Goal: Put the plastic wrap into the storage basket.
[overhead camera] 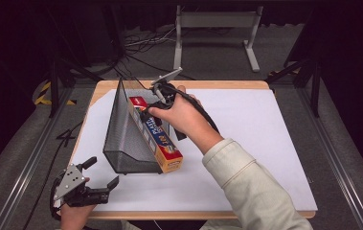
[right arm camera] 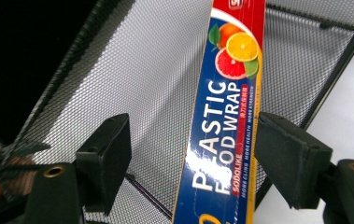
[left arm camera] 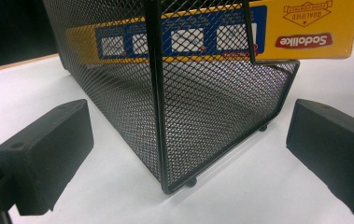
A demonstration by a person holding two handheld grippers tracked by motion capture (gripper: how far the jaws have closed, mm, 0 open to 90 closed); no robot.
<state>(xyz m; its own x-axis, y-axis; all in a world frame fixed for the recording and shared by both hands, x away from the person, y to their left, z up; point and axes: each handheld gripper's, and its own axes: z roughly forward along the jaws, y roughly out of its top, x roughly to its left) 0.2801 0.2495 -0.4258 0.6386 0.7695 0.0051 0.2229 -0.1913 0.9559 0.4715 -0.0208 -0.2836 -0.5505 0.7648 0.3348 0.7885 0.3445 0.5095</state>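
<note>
A black mesh file holder (overhead camera: 121,139) stands on the white mat (overhead camera: 255,139). A long yellow and blue plastic food wrap box (overhead camera: 162,141) leans along its right wall, with the near end sticking out at the front. My right gripper (overhead camera: 153,108) is open astride the box's far half. In the right gripper view the box (right arm camera: 230,60) runs between the jaws of the right gripper (right arm camera: 195,140), close to the right one, with the holder's mesh (right arm camera: 132,60) behind. My left gripper (overhead camera: 103,171) is open at the table's near left corner. It (left arm camera: 184,135) faces the holder's corner (left arm camera: 202,102), under the box (left arm camera: 305,28).
The mat covers most of a wooden table (overhead camera: 193,85). A metal frame stand (overhead camera: 217,21) and loose cables (overhead camera: 141,43) are on the floor behind. The right half of the mat is bare.
</note>
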